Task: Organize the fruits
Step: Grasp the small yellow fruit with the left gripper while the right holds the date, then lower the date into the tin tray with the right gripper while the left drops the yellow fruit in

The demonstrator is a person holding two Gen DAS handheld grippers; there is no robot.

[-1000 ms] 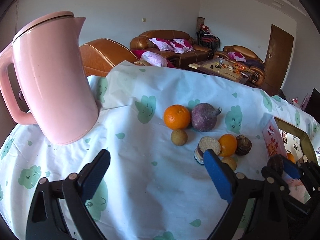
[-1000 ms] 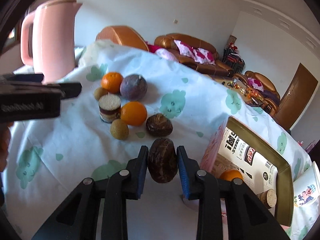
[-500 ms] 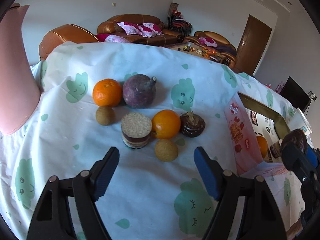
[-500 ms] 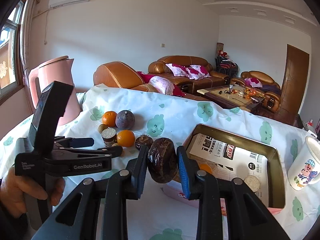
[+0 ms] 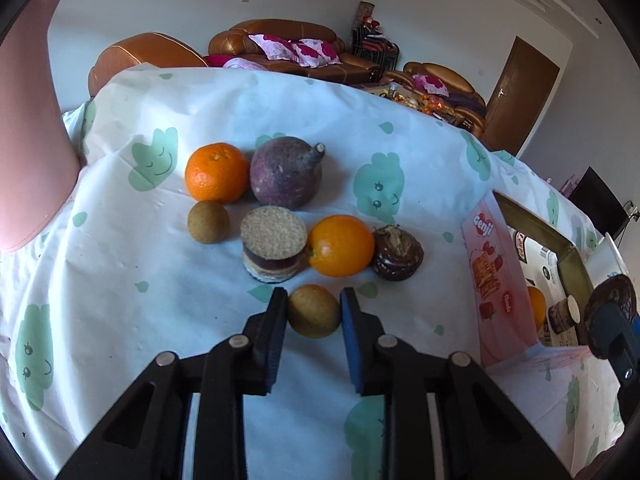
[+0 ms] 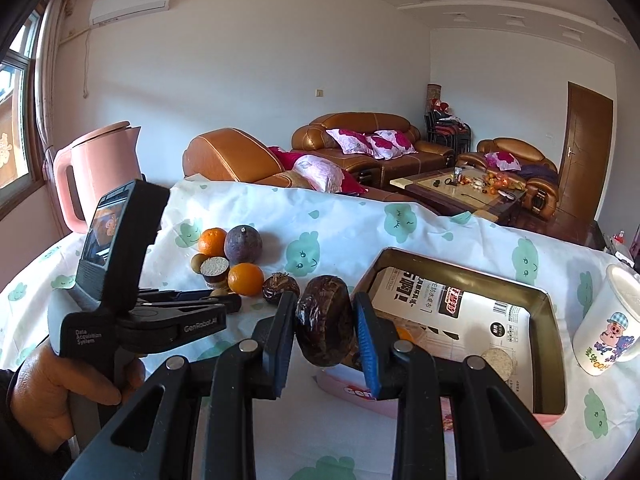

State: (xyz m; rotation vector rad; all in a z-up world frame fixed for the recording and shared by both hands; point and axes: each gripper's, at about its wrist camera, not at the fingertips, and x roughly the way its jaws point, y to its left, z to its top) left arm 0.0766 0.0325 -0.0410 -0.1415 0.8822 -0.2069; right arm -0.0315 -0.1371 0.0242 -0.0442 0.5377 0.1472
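- The left gripper [image 5: 314, 311] has just been closing; its pads now clamp a small tan round fruit [image 5: 314, 312] resting on the worktop [image 5: 120, 280].
- The right gripper [image 6: 325, 326] is clamped on a dark brown wrinkled fruit [image 6: 325, 325], held above the near edge of the tin box [image 6: 544, 308].
- Beyond sit a biscuit stack [image 5: 273, 244], two oranges [image 5: 341, 246] and a purple fruit [image 5: 285, 172].

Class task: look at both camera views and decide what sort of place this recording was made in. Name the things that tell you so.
Most likely a home living room. Brown leather sofas with floral cushions stand behind the table, a coffee table sits among them, and an air conditioner hangs on the wall beside a curtained window.
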